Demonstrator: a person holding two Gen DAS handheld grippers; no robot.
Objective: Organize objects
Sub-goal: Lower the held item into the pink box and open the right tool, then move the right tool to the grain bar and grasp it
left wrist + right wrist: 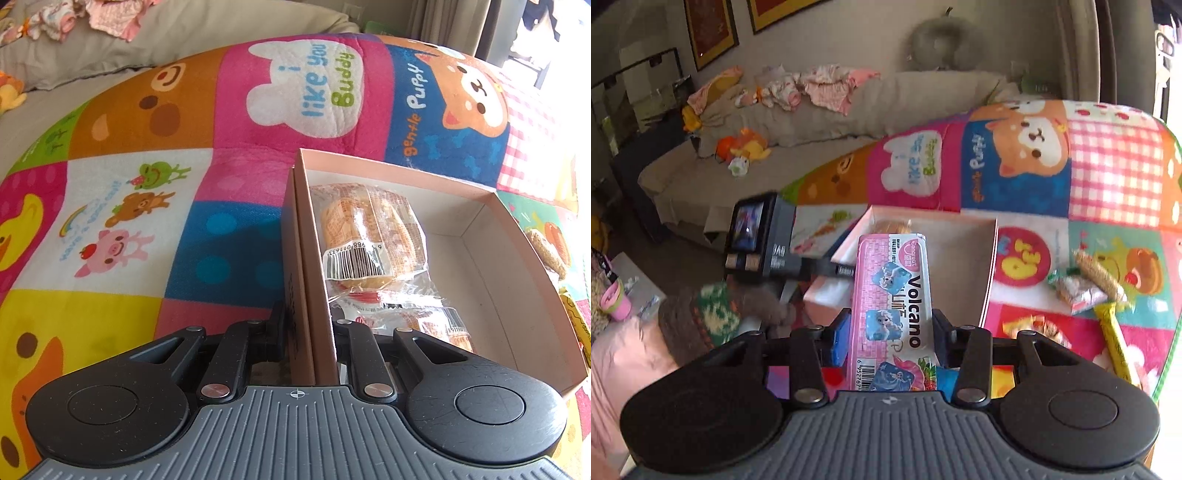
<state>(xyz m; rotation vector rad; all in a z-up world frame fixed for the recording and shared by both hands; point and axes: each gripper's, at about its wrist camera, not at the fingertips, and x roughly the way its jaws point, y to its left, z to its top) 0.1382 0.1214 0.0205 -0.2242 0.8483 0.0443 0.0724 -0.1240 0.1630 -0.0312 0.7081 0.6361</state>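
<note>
Right tool (890, 328) clamps the pink Volcano snack pack (892, 295), its long axis pointing ahead at the open box (991, 258) just beyond, probably slightly below. Left tool (306, 332) pinches the box's near wall; leftover snacks (1082, 284) lie rightward.

My way into the cardboard box (491, 236) is open on its right half; wrapped cakes (369, 236) fill the left side against the wall I grip.
</note>
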